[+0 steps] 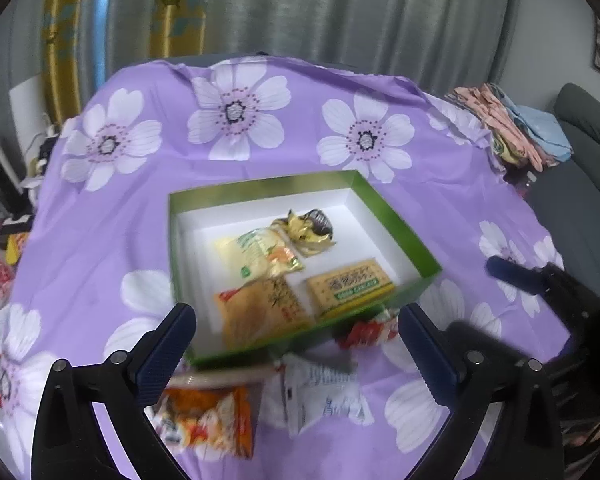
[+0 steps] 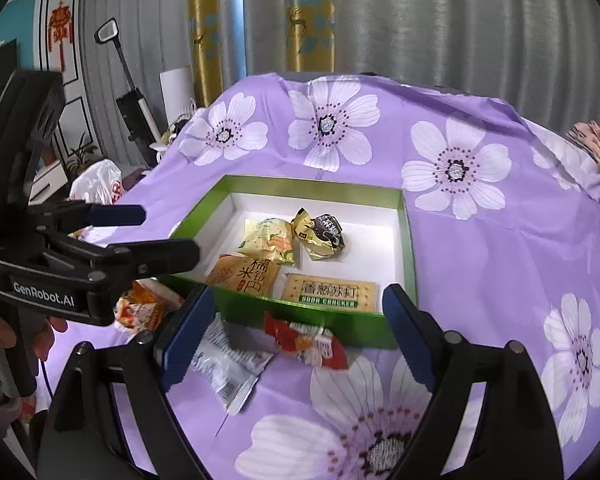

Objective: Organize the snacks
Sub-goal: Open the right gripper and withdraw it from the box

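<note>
A green box (image 1: 396, 220) (image 2: 407, 248) with a white inside sits on the purple flowered cloth. It holds several snack packs, among them a soda cracker pack (image 2: 330, 292) (image 1: 350, 282). Outside its near wall lie a red pack (image 2: 306, 344) (image 1: 366, 330), a white pack (image 2: 230, 364) (image 1: 324, 396) and an orange pack (image 1: 208, 416) (image 2: 142, 306). My left gripper (image 1: 298, 344) is open and empty above these loose packs; it also shows in the right wrist view (image 2: 160, 232). My right gripper (image 2: 296, 336) is open and empty around the red pack.
Folded cloths (image 1: 512, 128) lie at the table's far right edge. A plastic bag (image 2: 98, 184) and clutter sit off the left edge. Curtains hang behind the table. A grey chair (image 1: 584, 128) stands at the right.
</note>
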`<state>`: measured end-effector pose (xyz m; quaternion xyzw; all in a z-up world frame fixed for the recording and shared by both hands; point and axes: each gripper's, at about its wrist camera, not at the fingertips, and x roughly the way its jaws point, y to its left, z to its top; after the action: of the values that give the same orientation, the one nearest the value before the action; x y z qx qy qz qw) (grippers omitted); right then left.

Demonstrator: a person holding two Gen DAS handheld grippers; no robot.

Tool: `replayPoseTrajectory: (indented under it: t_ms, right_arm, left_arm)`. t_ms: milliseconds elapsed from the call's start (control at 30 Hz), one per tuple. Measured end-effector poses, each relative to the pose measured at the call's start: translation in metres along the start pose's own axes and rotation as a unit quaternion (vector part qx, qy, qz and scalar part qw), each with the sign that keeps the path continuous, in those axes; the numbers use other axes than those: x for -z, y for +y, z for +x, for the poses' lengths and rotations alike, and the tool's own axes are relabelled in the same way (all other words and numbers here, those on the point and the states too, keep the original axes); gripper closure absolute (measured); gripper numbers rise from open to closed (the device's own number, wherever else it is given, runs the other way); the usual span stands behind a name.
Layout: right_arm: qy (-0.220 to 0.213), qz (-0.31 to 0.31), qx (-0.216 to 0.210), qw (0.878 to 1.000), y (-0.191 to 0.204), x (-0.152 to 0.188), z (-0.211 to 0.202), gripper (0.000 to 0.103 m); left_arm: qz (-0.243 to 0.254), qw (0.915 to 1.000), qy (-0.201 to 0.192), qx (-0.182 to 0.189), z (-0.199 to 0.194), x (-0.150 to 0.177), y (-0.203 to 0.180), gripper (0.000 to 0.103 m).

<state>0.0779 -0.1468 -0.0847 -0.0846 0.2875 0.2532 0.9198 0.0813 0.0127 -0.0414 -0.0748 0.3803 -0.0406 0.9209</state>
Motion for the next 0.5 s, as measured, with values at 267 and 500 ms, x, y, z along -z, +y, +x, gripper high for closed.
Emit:
replayPoseTrajectory:
  t_ms: [267,500]
  right_arm:
    - [-0.020,0.010,0.010,1.000,0.010,0.011,-0.037,0.009]
    - [-0.033,0.010,0.005,0.999,0.022,0.019,-0.064,0.007]
  left_arm:
    - [-0.022,0.9997,-0.004,-0.009,-0.032,0.026,0.001,0.002]
    - [-0.026,0.9996,-0.013,-0.005,-0.059,0.040,-0.005,0.002]
